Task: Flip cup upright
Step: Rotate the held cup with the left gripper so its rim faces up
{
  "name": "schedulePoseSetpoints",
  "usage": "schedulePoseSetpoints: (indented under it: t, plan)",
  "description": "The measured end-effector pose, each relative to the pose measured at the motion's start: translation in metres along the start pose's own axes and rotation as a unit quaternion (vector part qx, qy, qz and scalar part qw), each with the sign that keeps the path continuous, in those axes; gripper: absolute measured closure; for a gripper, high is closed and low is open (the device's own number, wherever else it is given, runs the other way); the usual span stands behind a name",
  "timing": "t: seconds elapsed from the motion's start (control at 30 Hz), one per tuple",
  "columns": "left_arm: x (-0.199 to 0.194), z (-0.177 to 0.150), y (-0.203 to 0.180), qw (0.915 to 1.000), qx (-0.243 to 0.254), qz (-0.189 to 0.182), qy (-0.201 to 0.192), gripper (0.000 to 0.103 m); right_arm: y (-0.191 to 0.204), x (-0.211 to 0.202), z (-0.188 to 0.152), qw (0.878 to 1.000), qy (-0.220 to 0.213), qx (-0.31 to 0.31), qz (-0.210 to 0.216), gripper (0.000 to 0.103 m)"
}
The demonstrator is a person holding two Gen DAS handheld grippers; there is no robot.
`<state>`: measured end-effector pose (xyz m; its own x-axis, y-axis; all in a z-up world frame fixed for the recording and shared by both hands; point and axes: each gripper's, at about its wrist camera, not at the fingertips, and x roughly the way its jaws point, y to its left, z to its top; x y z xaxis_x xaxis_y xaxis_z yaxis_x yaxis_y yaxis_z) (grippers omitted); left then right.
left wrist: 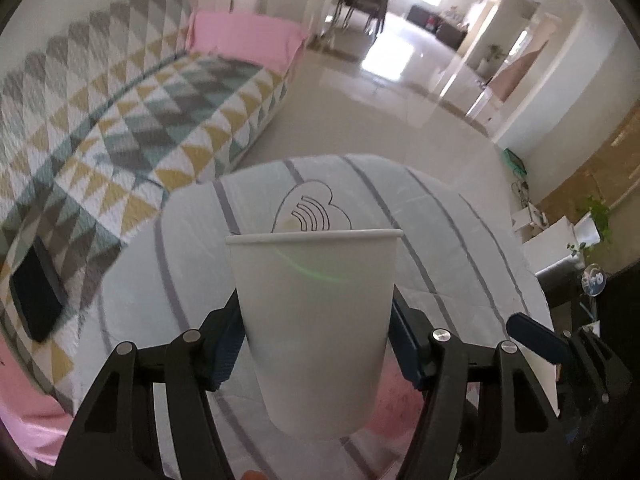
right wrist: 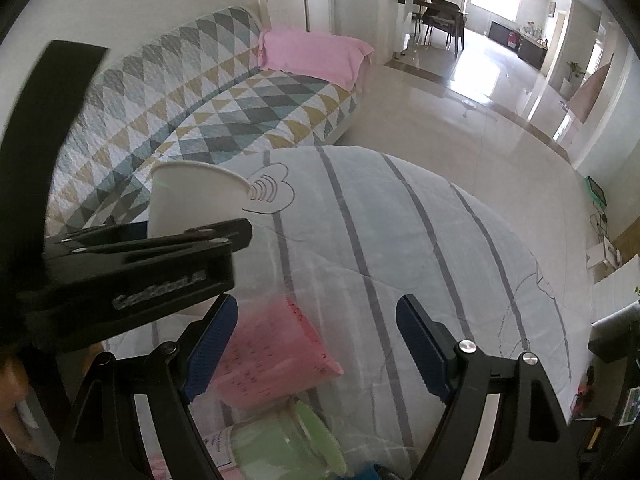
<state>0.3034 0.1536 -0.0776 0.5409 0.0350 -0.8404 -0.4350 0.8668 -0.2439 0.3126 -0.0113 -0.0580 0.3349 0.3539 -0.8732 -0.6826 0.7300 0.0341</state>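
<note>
A white paper cup (left wrist: 316, 328) stands mouth up between the blue pads of my left gripper (left wrist: 316, 348), which is shut on its sides and holds it above the striped bedding (left wrist: 460, 248). In the right wrist view the same cup (right wrist: 188, 200) shows at the left, held by the left gripper's black fingers (right wrist: 152, 248). My right gripper (right wrist: 316, 344) is open and empty, to the right of the cup. Below it a pink cup (right wrist: 272, 360) and a green cup (right wrist: 288, 444) lie on their sides on the bedding.
A sofa with a triangle-patterned quilt (left wrist: 120, 120) and a pink cloth (left wrist: 244, 36) lies to the left. A black device (left wrist: 36, 300) lies on the quilt. A shiny tiled floor (right wrist: 460, 128) stretches beyond the bedding. White boxes and a plant (left wrist: 592, 220) are at the right.
</note>
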Motion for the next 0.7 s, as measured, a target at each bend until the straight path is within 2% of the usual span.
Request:
schedulePoseSetpoints:
  t: [0.17, 0.37, 0.5, 0.57, 0.7]
  plan:
    - [-0.031, -0.017, 0.009, 0.9991, 0.024, -0.020, -0.029, 0.037, 0.014, -0.013, -0.007, 1.000, -0.015, -0.010, 0.003, 0.020]
    - [-0.067, -0.049, 0.021, 0.9975, 0.061, -0.025, -0.028, 0.037, 0.034, -0.035, -0.024, 0.999, -0.021, -0.025, -0.004, 0.020]
    - [-0.088, -0.071, 0.032, 0.9965, 0.069, -0.039, -0.029, 0.037, 0.046, -0.053, -0.045, 0.999, -0.025, -0.026, -0.006, 0.020]
    - [-0.101, -0.084, 0.037, 0.9953, 0.071, -0.059, -0.028, 0.037, 0.052, -0.065, -0.056, 0.999, -0.031, -0.028, -0.010, 0.020]
    - [-0.114, -0.110, 0.033, 0.9932, 0.086, -0.073, -0.027, 0.038, 0.062, -0.085, -0.084, 0.999, -0.042, -0.028, -0.011, 0.020]
